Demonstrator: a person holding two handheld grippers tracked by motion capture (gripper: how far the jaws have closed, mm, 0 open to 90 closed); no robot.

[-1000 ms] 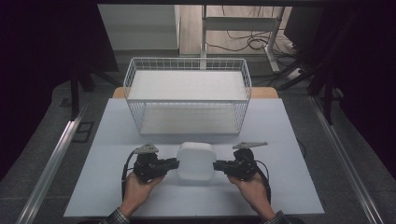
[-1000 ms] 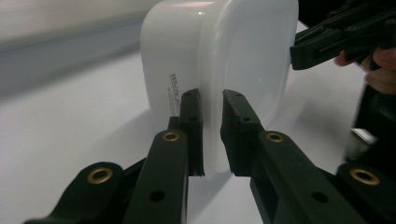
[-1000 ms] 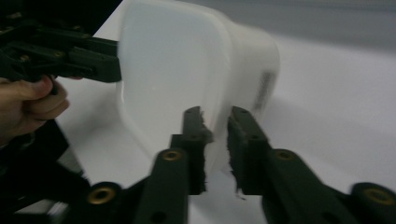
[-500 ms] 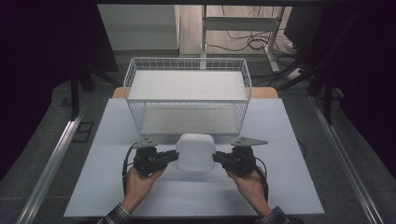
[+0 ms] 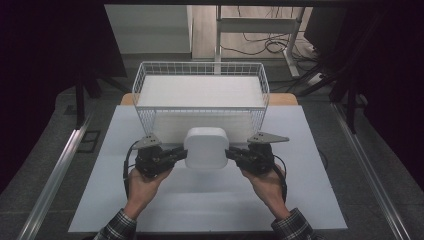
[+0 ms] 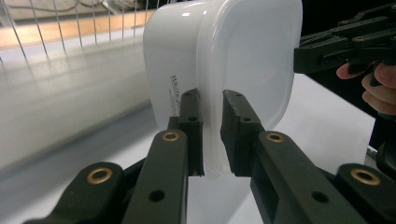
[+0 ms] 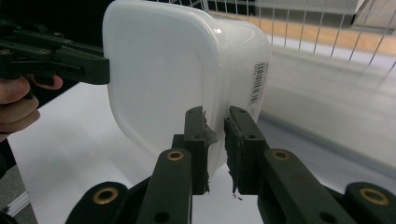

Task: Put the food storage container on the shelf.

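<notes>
A white lidded plastic container (image 5: 206, 148) hangs above the white table, held from both sides. My left gripper (image 5: 181, 154) is shut on the rim at its left edge, and my right gripper (image 5: 231, 154) is shut on the rim at its right edge. In the left gripper view the jaws pinch the container's (image 6: 233, 60) lid rim between the pads (image 6: 192, 126), with my right gripper (image 6: 299, 58) at the far side. In the right gripper view the jaws clamp the container's (image 7: 168, 74) rim, and my left gripper (image 7: 103, 70) meets the opposite edge.
A white wire basket (image 5: 200, 95) with a white liner stands just behind the container at the table's far middle. The white table top (image 5: 210, 200) spreads beneath my hands. Metal rails run along both sides of the table.
Both grippers have lifted the container off the table and carried it toward the basket. The grip on both rims has stayed the same.
</notes>
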